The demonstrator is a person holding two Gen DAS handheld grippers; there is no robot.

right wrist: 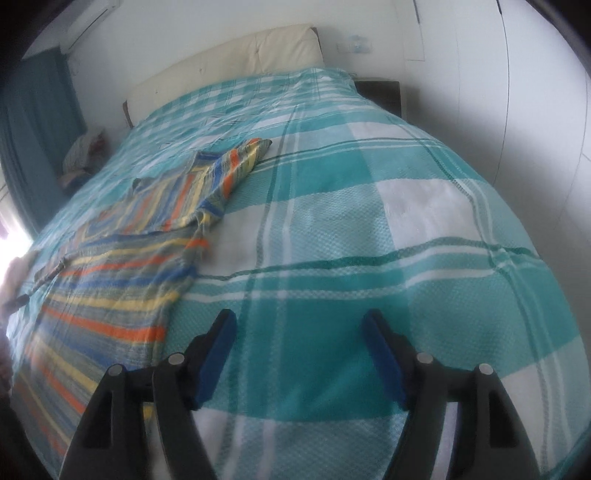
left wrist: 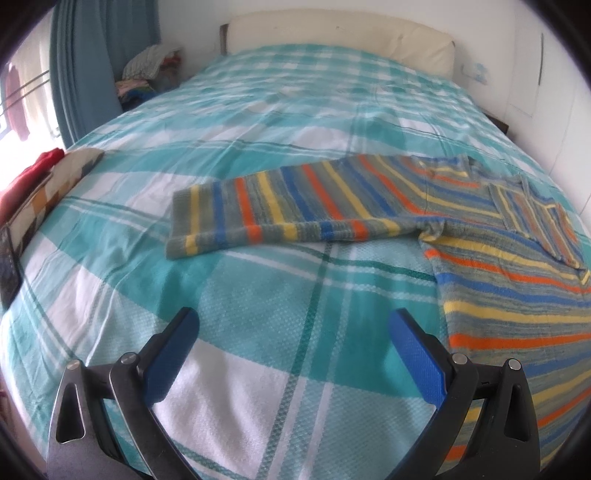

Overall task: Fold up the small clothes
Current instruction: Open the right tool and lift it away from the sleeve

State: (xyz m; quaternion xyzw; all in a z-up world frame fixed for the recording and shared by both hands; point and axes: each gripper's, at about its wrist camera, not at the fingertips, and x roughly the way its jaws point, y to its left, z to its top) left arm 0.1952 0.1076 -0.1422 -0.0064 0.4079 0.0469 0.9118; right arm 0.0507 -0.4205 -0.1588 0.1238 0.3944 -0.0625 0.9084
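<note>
Striped sweater [left wrist: 480,236] spread flat on the teal-checked bed [left wrist: 258,280], one sleeve extended toward 9 o'clock. Left gripper [left wrist: 293,325] hovers with fingers released, the sweater's hem edge at its 3 o'clock. Right gripper [right wrist: 299,325], fingers likewise spread and holding nothing, has the garment's side edge at 10 o'clock; bare bedspread extends from 12 to 3 o'clock. Cream headboard [left wrist: 332,33] at 12 o'clock.

each gripper [left wrist: 293,325] [right wrist: 299,325] has black curved arms, silver pivot screws and blue finger pads [left wrist: 415,354].
</note>
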